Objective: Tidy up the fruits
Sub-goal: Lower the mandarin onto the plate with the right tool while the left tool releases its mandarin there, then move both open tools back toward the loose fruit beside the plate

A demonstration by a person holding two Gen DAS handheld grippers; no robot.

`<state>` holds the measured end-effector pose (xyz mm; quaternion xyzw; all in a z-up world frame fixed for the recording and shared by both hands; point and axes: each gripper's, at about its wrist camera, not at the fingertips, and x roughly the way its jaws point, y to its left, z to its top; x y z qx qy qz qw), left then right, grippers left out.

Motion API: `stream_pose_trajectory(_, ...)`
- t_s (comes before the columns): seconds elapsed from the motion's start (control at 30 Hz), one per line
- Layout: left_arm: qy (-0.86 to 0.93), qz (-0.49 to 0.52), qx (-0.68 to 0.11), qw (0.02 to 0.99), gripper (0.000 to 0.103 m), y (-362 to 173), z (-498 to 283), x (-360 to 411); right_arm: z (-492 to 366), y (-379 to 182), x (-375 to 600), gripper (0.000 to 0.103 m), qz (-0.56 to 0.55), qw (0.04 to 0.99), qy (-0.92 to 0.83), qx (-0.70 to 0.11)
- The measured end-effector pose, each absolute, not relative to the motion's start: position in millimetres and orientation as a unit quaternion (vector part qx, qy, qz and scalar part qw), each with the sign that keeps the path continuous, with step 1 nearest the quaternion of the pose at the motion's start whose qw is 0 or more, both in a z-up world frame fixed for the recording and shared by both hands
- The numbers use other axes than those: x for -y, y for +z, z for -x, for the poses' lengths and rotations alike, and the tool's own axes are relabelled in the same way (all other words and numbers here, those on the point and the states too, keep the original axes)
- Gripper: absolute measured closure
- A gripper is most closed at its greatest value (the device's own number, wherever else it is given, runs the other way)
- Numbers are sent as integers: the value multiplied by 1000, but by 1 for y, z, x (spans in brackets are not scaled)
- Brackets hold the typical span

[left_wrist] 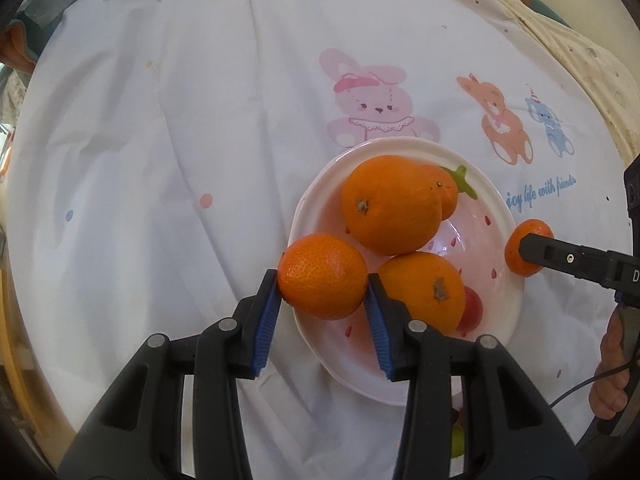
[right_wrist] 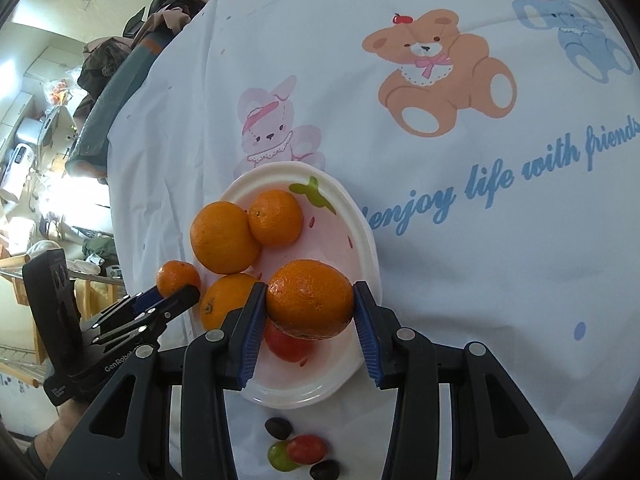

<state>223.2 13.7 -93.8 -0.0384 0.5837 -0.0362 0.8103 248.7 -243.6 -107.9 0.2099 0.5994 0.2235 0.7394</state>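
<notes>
A pink-white plate (left_wrist: 384,147) (right_wrist: 362,216) on the cartoon tablecloth holds a big orange (left_wrist: 390,204) (right_wrist: 224,238), a smaller one (left_wrist: 448,192) (right_wrist: 275,218), a third orange (left_wrist: 424,288) (right_wrist: 222,306) and a red fruit (left_wrist: 472,308) (right_wrist: 288,346). My left gripper (left_wrist: 322,280) (right_wrist: 176,292) is shut on a mandarin (left_wrist: 322,268) (right_wrist: 178,276) over the plate's left rim. Over the plate's right side, my right gripper (right_wrist: 310,292) (left_wrist: 528,254) is shut on another orange (right_wrist: 310,300) (left_wrist: 530,234).
Several loose grapes, dark (right_wrist: 279,428), green (right_wrist: 280,458) and red (right_wrist: 307,449), lie on the cloth just in front of the plate. A person's hand (left_wrist: 612,364) holds the right gripper. Room clutter and furniture (right_wrist: 48,128) lie beyond the table's left edge.
</notes>
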Motion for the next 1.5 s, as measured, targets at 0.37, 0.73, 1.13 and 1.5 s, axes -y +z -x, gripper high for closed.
stream_pose_trajectory(0.37, -34, 44, -589, 806, 63, -98, -225, -14, -249, -118, 244, 56, -222, 727, 217, -612)
stream_pose_trajectory(0.73, -38, 33, -579, 814, 27, -92, -223, -13, -248, -113, 252, 38, -262, 725, 219, -598)
stream_pose_trajectory(1.13, -26, 57, -560, 826, 27, -75, -216, -19, -243, -95, 260, 36, -271, 735, 217, -582)
stream_pose_trajectory(1.5, -29, 61, -538, 840, 27, -40, -192, -11, -209, -68, 272, 36, -275, 743, 215, -571)
